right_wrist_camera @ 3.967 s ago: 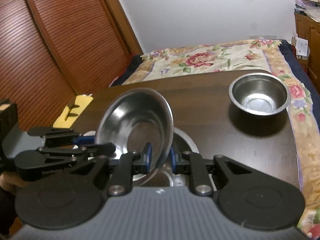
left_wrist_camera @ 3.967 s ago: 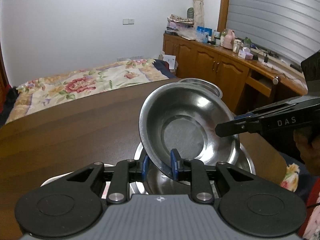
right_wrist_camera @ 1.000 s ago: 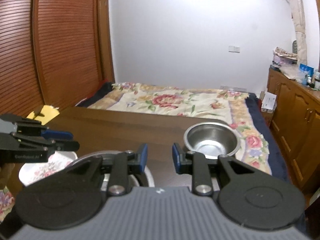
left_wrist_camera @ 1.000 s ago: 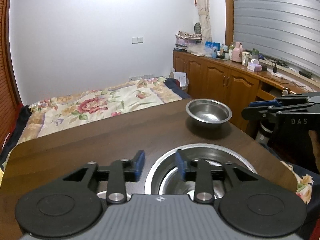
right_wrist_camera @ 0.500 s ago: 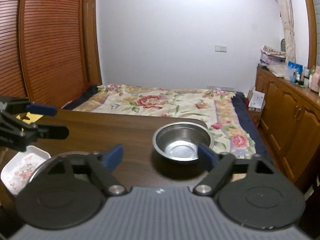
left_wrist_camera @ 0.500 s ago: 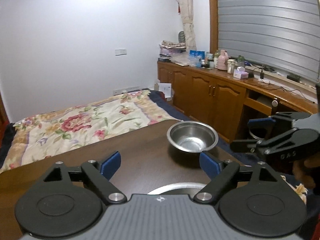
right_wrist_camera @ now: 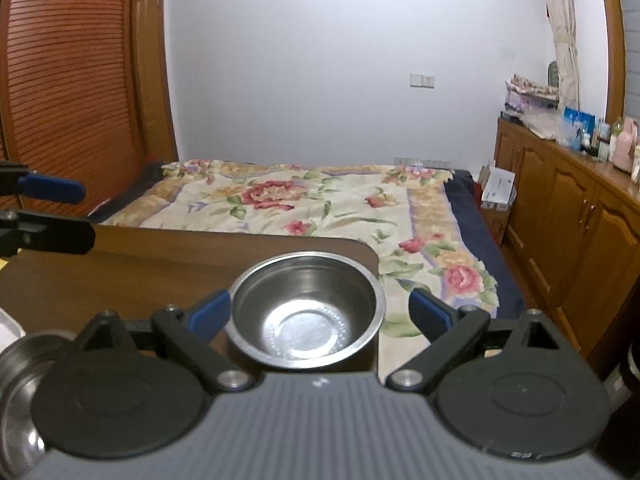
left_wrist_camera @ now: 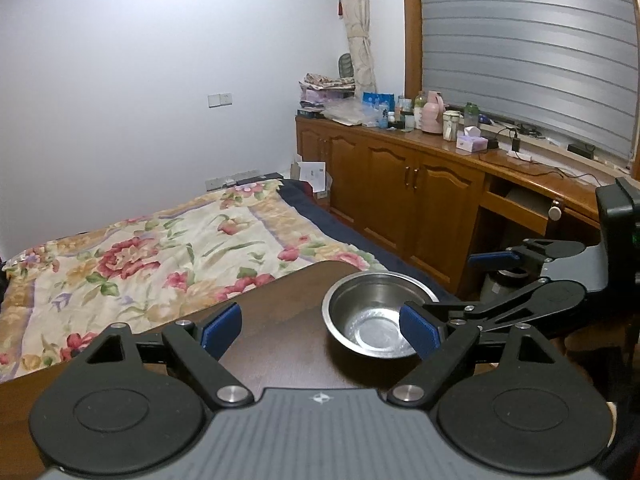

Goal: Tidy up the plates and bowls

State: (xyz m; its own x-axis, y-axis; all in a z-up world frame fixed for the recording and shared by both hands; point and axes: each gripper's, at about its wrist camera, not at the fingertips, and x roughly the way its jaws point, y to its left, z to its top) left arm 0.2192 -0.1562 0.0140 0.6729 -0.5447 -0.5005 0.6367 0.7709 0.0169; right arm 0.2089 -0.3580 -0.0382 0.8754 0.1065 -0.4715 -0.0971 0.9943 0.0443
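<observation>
The small steel bowl (right_wrist_camera: 306, 310) is sitting low-centre near the desk (right_wrist_camera: 120, 264) corner between the right hand-held gripper's (right_wrist_camera: 320, 314) opening, empty jaws, looking light, stiff, slippery, best pinched at its rim, while the left hand-held gripper (left_wrist_camera: 320, 330) is hanging wide and empty.

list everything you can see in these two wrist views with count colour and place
small steel bowl: one, silver, upright near the table's far corner
large steel dish: one, silver, at the right wrist view's lower left edge, mostly hidden
patterned tray: one, white, only a corner visible beside the dish
table: one, dark brown wood
bed with floral cover: one, cream with red flowers, beyond the table
cabinets: one run, brown wood, along the wall under the window, bottles and boxes on top
louvred doors: reddish brown, far side of the room
left gripper: black with blue pads, open, empty
right gripper: black with blue pads, jaws opening either side of the small bowl, not touching
</observation>
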